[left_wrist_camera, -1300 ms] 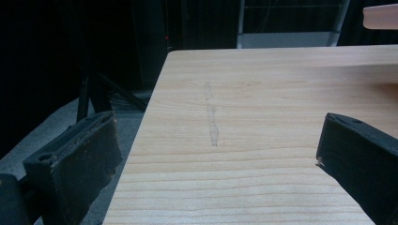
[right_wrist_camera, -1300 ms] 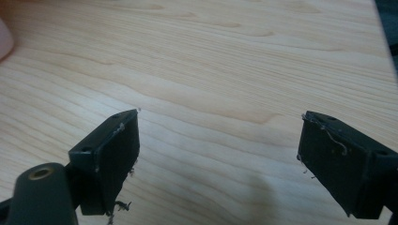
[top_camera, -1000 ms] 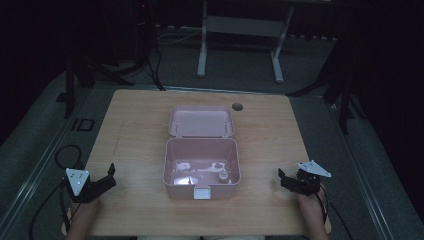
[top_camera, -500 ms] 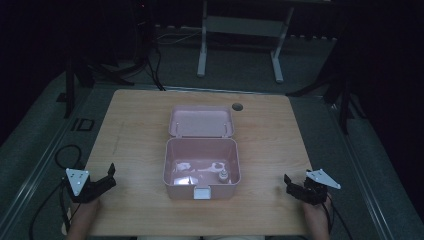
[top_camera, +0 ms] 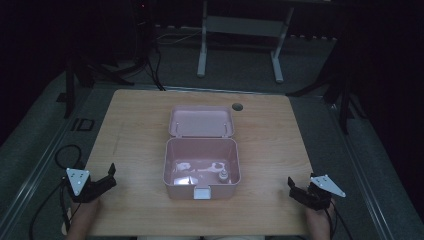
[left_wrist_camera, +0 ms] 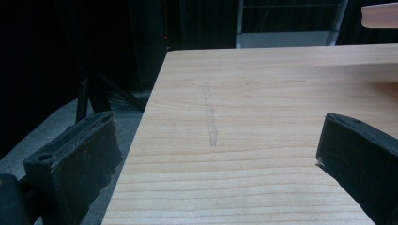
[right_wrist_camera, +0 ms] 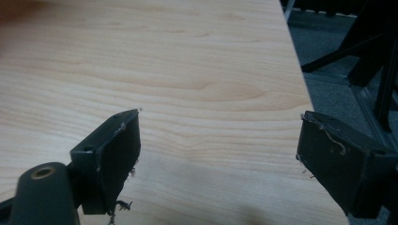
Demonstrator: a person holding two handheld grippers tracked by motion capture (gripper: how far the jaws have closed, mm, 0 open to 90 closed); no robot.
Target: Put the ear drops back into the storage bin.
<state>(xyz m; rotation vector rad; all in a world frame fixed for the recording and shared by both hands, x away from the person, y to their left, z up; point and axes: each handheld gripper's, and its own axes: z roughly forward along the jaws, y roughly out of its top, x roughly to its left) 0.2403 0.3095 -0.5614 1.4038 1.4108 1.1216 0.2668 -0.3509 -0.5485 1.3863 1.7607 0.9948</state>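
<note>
While one pink box [top_camera: 202, 167] sits lid-open on one wooden table [top_camera: 135, 130], left gripper [top_camera: 106, 178], right gripper [top_camera: 295, 189], fingers spread wide, empty

The small pale items [top_camera: 202, 170] lying on the floor of the open pink box [top_camera: 172, 162] are too small and dim in the high view to identify; one near the front right looks like a little bottle [top_camera: 223, 175], though this is uncertain. In the left gripper view, a pink edge [left_wrist_camera: 380, 15] is cut off by the top right corner. The person's hands [top_camera: 82, 216] run off the bottom edge of the high view. The room beyond the wooden table [top_camera: 135, 130] is too dark to make out clearly.
</note>
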